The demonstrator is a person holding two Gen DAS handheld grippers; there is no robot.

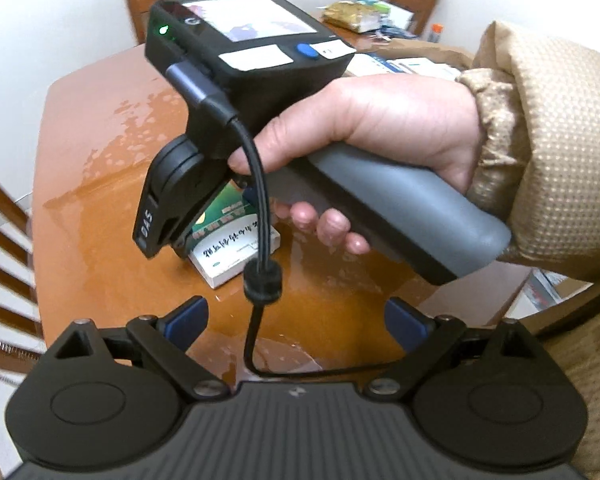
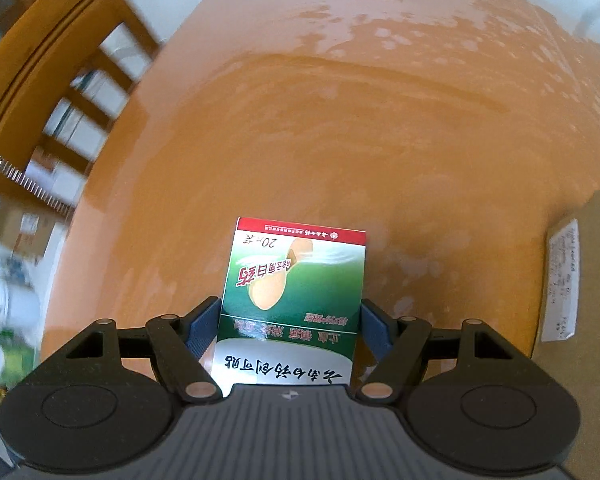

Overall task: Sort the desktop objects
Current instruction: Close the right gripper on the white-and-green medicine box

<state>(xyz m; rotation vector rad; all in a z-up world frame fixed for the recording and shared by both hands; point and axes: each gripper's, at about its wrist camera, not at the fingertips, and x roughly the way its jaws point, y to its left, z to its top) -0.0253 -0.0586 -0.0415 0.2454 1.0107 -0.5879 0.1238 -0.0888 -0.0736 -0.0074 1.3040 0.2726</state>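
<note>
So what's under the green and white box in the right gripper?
Bare orange table lies around the box, which sits between the right gripper's blue fingers. The patch directly beneath it is covered, so whether it rests there or is lifted cannot be told.

Tan quilted sleeve (image 1: 560,152); black grippers, blue-padded fingers (image 1: 186,320).

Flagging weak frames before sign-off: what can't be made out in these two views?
- Green box: near end hidden under the right gripper body in the right wrist view; mostly covered by that gripper in the left wrist view.
- Clutter at far table edge: too small, left wrist view.
- Chair: motion-blurred, right wrist view.
</note>
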